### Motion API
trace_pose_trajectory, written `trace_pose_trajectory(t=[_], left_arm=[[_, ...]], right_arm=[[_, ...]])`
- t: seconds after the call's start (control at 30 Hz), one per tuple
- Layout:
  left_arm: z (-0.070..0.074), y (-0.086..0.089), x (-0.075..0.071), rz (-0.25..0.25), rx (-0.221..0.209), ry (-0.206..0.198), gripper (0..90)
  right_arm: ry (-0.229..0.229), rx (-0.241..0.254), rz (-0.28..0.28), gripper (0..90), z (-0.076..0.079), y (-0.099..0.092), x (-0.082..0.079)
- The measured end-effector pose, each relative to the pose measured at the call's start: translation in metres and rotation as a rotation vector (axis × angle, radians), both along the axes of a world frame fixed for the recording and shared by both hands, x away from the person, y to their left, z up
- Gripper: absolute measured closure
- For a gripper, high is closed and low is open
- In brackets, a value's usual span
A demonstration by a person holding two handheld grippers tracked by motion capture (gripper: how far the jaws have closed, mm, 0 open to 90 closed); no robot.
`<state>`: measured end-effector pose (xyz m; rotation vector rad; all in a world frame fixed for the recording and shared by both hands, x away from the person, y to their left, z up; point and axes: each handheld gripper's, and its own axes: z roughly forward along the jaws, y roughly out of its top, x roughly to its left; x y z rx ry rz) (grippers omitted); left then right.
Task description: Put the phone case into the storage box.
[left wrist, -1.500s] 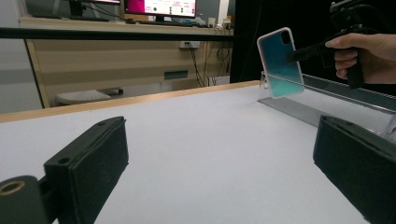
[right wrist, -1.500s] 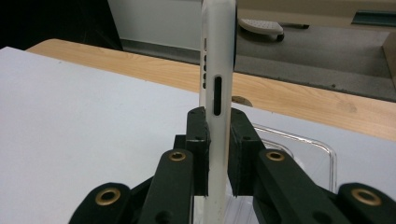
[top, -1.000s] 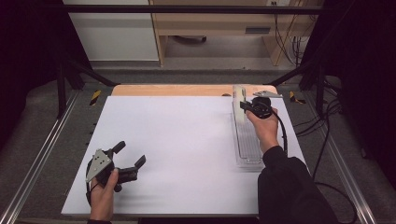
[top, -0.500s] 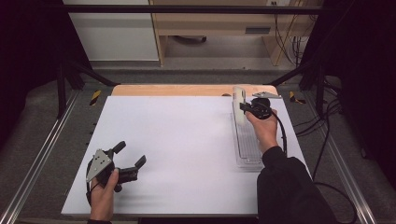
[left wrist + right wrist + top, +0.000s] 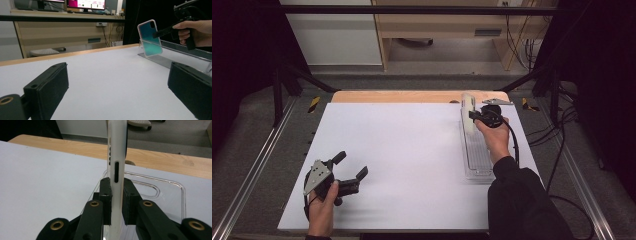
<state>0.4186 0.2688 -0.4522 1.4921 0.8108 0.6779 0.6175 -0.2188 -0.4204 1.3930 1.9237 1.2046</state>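
My right tongs [image 5: 472, 115] pinching phone case [image 5: 468, 112] by its thin edges; pads clamp both sides in right gripper view [image 5: 115, 202]. Case upright, long axis near vertical, leaning slightly, lower end at far end of clear tray [image 5: 476, 155]. Tray runs lengthwise from case back toward me, along right side of counter [image 5: 412, 150]. My left tongs [image 5: 349, 175] spread, holding nothing, well apart from tray, near left. Right hand is the nearer one; judge next move as lowering case along tray's length.

A white table [image 5: 402, 150] with a wooden far edge carries a clear plastic tray [image 5: 477, 160] at its right.
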Motion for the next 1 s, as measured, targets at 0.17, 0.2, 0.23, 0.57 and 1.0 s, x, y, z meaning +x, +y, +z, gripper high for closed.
trace_pose_trajectory(t=[0.17,0.2,0.23,0.57,1.0], left_arm=[[0.0000,-0.0007,-0.0001,-0.002,0.005,0.000,2.8],[0.0001,-0.0008,-0.0001,-0.004,0.008,0.000,2.8],[0.0001,-0.0010,-0.0001,-0.004,0.007,0.000,2.8],[0.0004,-0.0013,-0.0004,-0.004,0.003,-0.002,2.8],[0.0008,-0.0022,-0.0008,-0.003,0.003,-0.003,2.8]], right_arm=[[0.011,-0.008,0.003,80.4,0.0006,0.0005,0.0003],[0.014,-0.007,0.004,80.4,0.0008,0.0004,0.0004],[0.016,-0.009,0.003,80.4,0.0010,0.0003,0.0004],[0.024,-0.016,0.000,80.0,0.0018,0.0008,0.0013],[0.043,-0.051,-0.015,79.5,0.0038,0.0020,0.0027]])
